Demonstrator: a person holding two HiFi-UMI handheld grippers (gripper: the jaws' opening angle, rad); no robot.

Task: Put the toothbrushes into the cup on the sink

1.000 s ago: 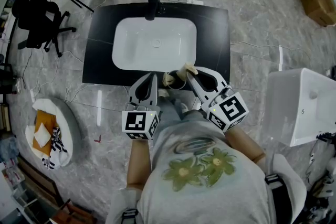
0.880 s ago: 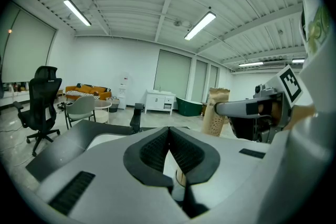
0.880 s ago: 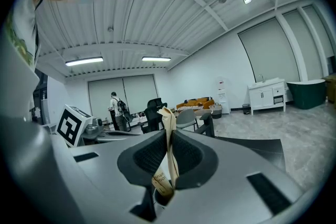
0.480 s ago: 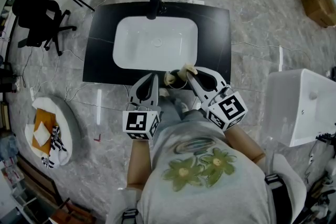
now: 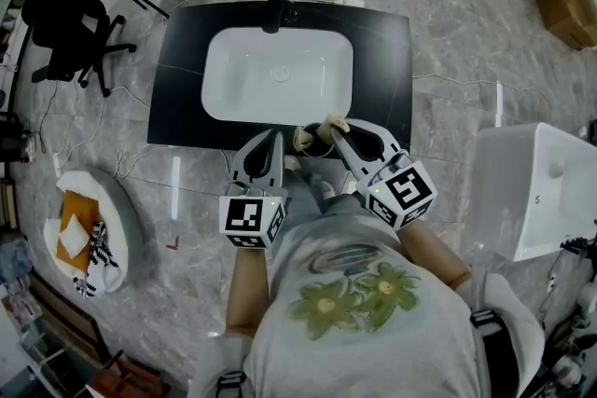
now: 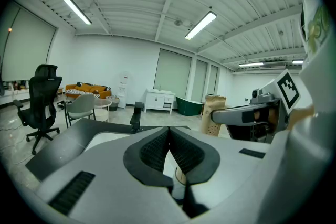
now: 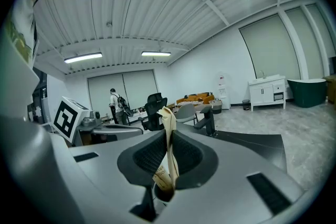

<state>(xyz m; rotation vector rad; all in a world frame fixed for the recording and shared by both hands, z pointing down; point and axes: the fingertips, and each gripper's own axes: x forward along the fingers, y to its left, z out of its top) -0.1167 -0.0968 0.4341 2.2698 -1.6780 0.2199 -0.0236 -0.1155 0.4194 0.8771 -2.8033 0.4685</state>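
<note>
Hovering at sink [image 5: 381,112] edge, right jaws clamp a toothbrush [image 7: 169,134], left jaws together.

Basin [image 5: 277,75] open ahead; faucet [image 5: 274,0] blocks far rim; cup [image 5: 315,144] crowds near edge.

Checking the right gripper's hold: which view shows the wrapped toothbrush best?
The right gripper view: the wrapped toothbrush stands upright, pinched between the pads. The head view shows only its pale tip; the left gripper view shows it side-on and small.
</note>
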